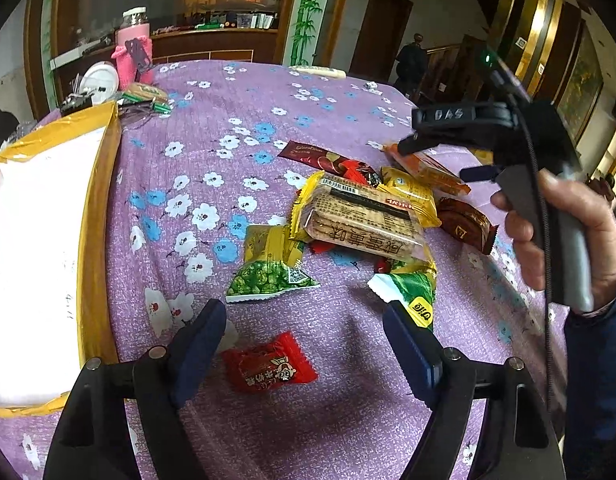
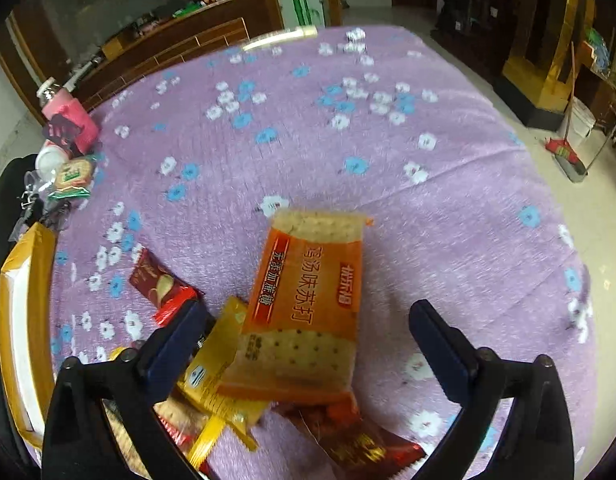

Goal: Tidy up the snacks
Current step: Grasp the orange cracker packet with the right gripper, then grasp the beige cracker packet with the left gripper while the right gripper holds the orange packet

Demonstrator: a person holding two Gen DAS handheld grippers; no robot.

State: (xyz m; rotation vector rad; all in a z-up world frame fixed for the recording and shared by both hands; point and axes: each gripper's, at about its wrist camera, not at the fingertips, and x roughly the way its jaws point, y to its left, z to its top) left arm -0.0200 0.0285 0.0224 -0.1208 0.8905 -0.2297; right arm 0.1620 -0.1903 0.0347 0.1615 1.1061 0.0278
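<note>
A pile of snack packets lies on the purple flowered tablecloth (image 1: pixel 315 92). My left gripper (image 1: pixel 304 344) is open over a small red candy packet (image 1: pixel 270 366), which lies between its fingers. Beyond it are a green pea packet (image 1: pixel 268 272), a large clear biscuit pack (image 1: pixel 359 220) and a green-yellow packet (image 1: pixel 413 292). My right gripper (image 2: pixel 308 340) is open, its fingers either side of an orange soda cracker pack (image 2: pixel 308 304). It also shows in the left wrist view (image 1: pixel 447 160) above that pack (image 1: pixel 431 172). A yellow packet (image 2: pixel 216 364) lies under the left finger.
An open box with yellow-taped edges (image 1: pixel 96 216) stands at the left, also in the right wrist view (image 2: pixel 24 320). A pink-sleeved bottle (image 1: pixel 134 48), a white cup (image 1: pixel 100 78) and clutter sit at the far left. A dark red chip packet (image 2: pixel 160 284) lies nearby.
</note>
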